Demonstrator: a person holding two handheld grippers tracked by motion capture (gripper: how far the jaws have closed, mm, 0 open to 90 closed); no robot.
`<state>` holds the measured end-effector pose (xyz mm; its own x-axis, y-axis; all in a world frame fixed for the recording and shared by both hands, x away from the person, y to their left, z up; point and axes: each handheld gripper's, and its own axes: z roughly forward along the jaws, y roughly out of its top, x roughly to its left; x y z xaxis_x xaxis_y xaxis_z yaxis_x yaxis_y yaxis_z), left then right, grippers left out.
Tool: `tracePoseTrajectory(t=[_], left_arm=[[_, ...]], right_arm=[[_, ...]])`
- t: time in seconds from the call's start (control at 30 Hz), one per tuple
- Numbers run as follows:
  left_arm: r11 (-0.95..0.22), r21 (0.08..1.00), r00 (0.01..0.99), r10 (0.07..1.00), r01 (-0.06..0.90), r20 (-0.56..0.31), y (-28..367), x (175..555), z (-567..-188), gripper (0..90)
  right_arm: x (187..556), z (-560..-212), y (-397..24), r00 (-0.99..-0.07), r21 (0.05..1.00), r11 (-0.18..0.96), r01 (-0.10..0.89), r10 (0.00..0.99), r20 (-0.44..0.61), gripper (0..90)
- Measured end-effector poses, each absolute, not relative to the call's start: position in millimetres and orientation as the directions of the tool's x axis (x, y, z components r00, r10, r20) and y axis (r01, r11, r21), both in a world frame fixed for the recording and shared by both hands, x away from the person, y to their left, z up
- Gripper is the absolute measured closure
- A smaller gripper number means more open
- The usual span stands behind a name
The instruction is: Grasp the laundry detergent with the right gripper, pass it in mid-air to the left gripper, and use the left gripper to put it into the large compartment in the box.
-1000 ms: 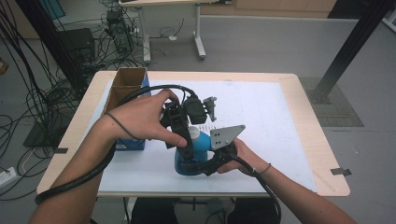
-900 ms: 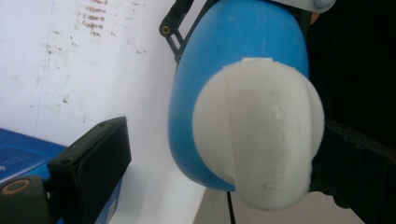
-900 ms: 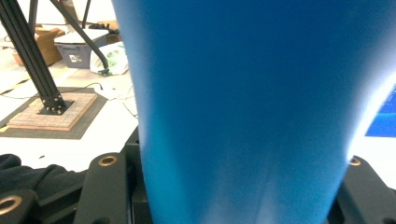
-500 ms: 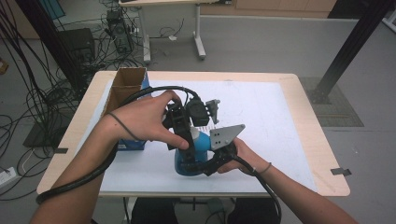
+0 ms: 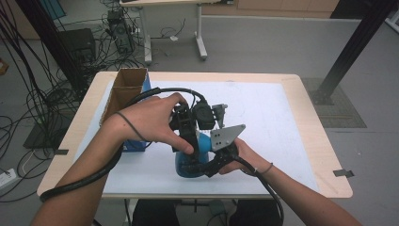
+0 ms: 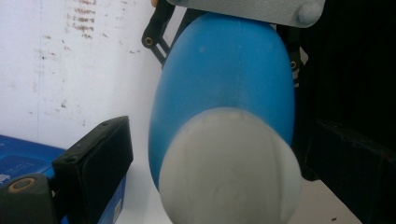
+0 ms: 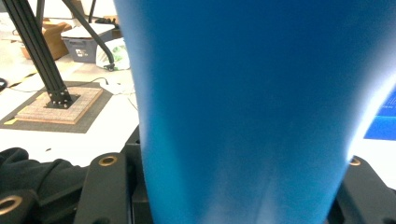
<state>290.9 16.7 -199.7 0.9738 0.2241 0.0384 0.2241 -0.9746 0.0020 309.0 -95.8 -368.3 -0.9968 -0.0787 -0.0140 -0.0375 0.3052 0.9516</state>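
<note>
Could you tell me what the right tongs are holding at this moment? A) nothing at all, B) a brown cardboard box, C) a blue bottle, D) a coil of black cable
C: in the right gripper view the blue bottle sits clamped between the black jaws of the right tongs, and the high view shows the same grip low on the bottle.

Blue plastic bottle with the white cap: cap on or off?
On. In the left gripper view the white cap sits on the blue plastic bottle, between the left gripper jaws.
</note>
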Motion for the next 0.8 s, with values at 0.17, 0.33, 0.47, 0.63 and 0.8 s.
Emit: tracePoseTrajectory(t=[0.17, 0.33, 0.47, 0.63, 0.8], left_arm=[[-0.977, -0.021, 0.977, 0.210, 0.211, 0.034, 14.9, 291.2, -201.8, 8.2], [-0.978, -0.028, 0.978, 0.206, 0.207, 0.031, 14.6, 293.1, -203.6, 10.2], [-0.976, -0.019, 0.976, 0.216, 0.216, 0.027, 15.0, 294.0, -205.0, 15.3], [-0.977, -0.018, 0.977, 0.214, 0.214, 0.024, 16.4, 294.7, -205.7, 27.3], [-0.975, -0.013, 0.974, 0.223, 0.223, 0.029, 19.1, 294.7, -205.6, 35.7]], right_arm=[[309.8, -368.6, -95.3, -0.997, 0.951, 0.308, -0.036, -0.078, -0.012, 41.9], [309.9, -368.8, -94.6, -0.997, 0.951, 0.308, -0.035, -0.080, -0.011, 42.0], [309.8, -368.9, -94.0, -0.997, 0.951, 0.307, -0.033, -0.081, -0.009, 41.9], [310.2, -369.2, -93.7, -0.997, 0.951, 0.308, -0.033, -0.077, -0.010, 42.0], [309.9, -369.2, -93.1, -0.997, 0.949, 0.312, -0.040, -0.079, -0.016, 42.0]])
